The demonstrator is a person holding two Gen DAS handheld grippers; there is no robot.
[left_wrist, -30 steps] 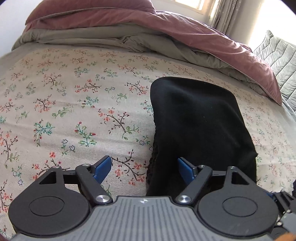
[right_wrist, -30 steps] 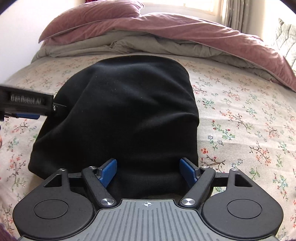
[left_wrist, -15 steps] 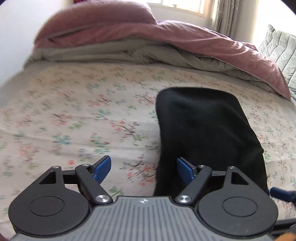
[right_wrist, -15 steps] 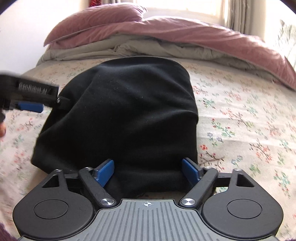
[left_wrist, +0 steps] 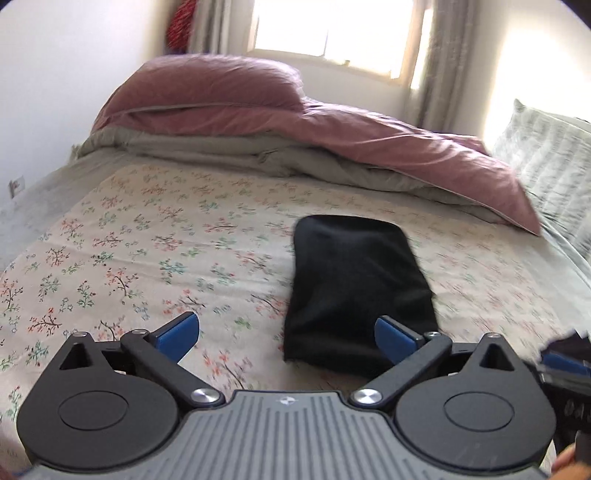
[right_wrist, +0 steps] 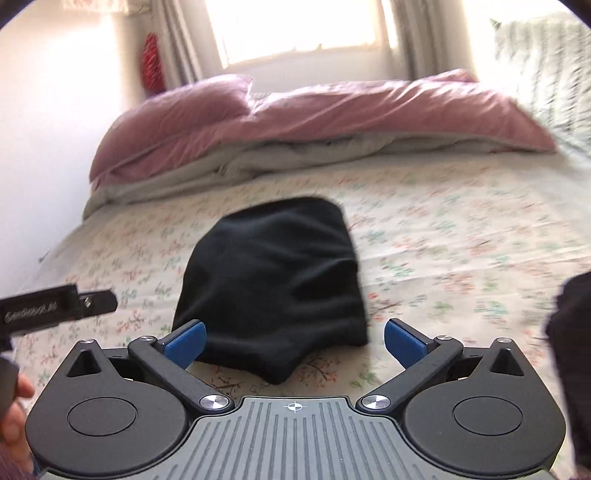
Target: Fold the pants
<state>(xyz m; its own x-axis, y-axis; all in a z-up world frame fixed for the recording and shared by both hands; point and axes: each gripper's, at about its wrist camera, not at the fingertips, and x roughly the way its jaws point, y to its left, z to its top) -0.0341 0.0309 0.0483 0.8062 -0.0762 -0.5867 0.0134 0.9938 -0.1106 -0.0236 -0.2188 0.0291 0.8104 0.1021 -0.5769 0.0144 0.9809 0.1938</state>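
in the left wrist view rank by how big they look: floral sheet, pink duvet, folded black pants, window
1. floral sheet
2. pink duvet
3. folded black pants
4. window

Pants and window are unsure: the pants lie much nearer the camera.

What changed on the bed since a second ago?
Both tools pulled back and up from the folded black pants: the bundle looks smaller and farther off in both views, and more of the room shows. The left tool and right tool were open before and are open now, gripping nothing. The pants lie in the same folded shape on the flowered sheet, with the pink duvet behind.
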